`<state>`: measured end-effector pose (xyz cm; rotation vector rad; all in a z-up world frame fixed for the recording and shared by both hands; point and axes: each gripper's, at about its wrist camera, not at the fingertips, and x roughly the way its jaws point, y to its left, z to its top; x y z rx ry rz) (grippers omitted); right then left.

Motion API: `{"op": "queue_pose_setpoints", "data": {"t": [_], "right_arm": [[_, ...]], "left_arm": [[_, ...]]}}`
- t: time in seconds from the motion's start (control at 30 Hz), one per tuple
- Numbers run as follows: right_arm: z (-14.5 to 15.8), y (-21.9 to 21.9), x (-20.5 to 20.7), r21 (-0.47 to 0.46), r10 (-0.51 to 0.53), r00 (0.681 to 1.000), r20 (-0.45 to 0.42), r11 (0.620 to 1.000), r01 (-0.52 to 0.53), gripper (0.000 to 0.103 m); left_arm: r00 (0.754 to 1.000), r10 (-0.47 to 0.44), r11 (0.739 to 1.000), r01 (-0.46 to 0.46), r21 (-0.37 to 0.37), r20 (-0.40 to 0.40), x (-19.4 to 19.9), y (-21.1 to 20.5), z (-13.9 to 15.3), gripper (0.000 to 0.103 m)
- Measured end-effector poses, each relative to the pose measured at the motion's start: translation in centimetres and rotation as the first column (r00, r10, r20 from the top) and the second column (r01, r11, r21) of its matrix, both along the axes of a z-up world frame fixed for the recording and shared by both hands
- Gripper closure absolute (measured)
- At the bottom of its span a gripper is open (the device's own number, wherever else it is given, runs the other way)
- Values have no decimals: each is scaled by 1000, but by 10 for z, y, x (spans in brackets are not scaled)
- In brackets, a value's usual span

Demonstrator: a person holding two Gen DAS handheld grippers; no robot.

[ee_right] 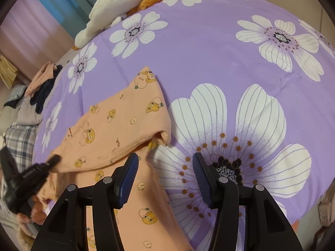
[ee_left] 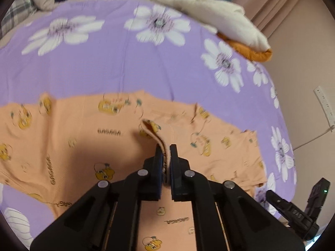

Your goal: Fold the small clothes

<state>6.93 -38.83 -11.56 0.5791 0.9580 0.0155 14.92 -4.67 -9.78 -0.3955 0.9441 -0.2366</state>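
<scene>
Left gripper (ee_left: 165, 163) clamped on garment (ee_left: 88, 146) edge | right gripper (ee_right: 165, 175) apart, empty, over sheet (ee_right: 209, 58) | we judge folding barely begun: garment mostly spread, one end doubled | clothes pile (ee_right: 41, 87) beyond awaits us

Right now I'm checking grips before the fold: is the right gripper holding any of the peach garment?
No, the right gripper stands open over the peach garment and purple sheet, pads touching nothing.

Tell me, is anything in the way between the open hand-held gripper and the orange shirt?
Nothing visible is. The right hand-held gripper hangs open right over the orange shirt's near edge, with only shirt cloth and purple bedsheet showing between its fingers. The left hand-held gripper already pinches a fold of the shirt.
</scene>
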Motion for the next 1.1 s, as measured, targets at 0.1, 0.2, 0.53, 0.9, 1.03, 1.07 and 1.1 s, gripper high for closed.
{"op": "queue_pose_setpoints", "data": {"t": [0.1,0.2,0.53,0.9,1.03,1.07,1.1], "right_arm": [[2,2,1,-4,-1,1000,4,1000,1,50],[3,5,2,-4,7,1000,7,1000,-7,50],[2,9,4,-14,16,1000,-8,1000,-16,50],[-8,-1,6,18,-3,999,-34,1000,4,50],[-9,-4,6,26,-12,999,-35,1000,13,50],[-8,-4,7,24,-13,999,-33,1000,14,50],[-7,-4,6,21,-15,999,-32,1000,16,50]], "left_arm": [[999,25,1000,-25,6,33,-5,5,10,99],[998,38,998,-40,44,50,-3,13,16,100],[995,-12,999,16,42,-103,5,17,-24,36],[981,-39,999,34,-27,-191,22,5,-57,90],[988,-19,998,10,-57,-154,17,8,-47,95],[989,-18,997,6,-78,-147,16,10,-43,97],[990,-19,992,2,-126,-136,14,13,-37,97]]}}
